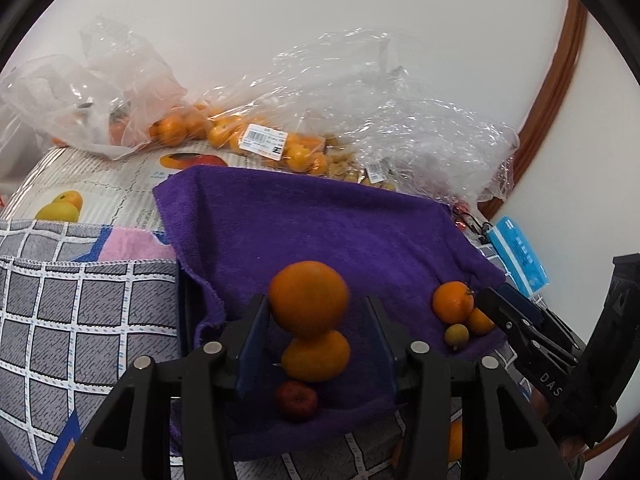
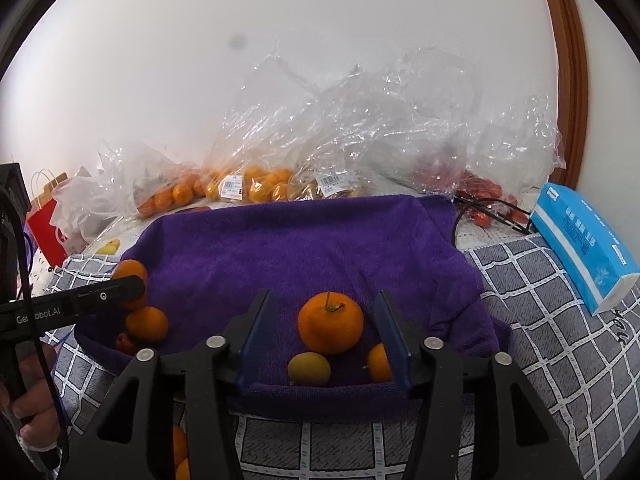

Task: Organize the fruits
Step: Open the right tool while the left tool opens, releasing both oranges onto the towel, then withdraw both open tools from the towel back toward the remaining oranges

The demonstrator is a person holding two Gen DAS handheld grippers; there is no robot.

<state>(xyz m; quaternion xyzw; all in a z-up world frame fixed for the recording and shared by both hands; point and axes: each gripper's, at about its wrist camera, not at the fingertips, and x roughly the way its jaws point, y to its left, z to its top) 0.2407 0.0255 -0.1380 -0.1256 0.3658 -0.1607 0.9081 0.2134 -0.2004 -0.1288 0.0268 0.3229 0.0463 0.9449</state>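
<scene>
Six loose fruits lie on the purple towel, in two small groups near its front edge. The left group is a big orange, a second orange touching it in front, and a small dark red fruit nearest the towel's hem. The right group is a stemmed mandarin, a yellow-green round fruit in front of it and a small orange one beside that.

The left gripper stands part open around the big orange; its pads look clear of the peel, though the fruit is blurred. The right gripper is also part open, framing the mandarin without pressing it.

Judging by this, sorting has only begun: most fruit is still in the plastic bags behind the towel.

Only the right wrist view shows the red fruit bag, the blue tissue pack face-on, and the person's hand on the left tool.
</scene>
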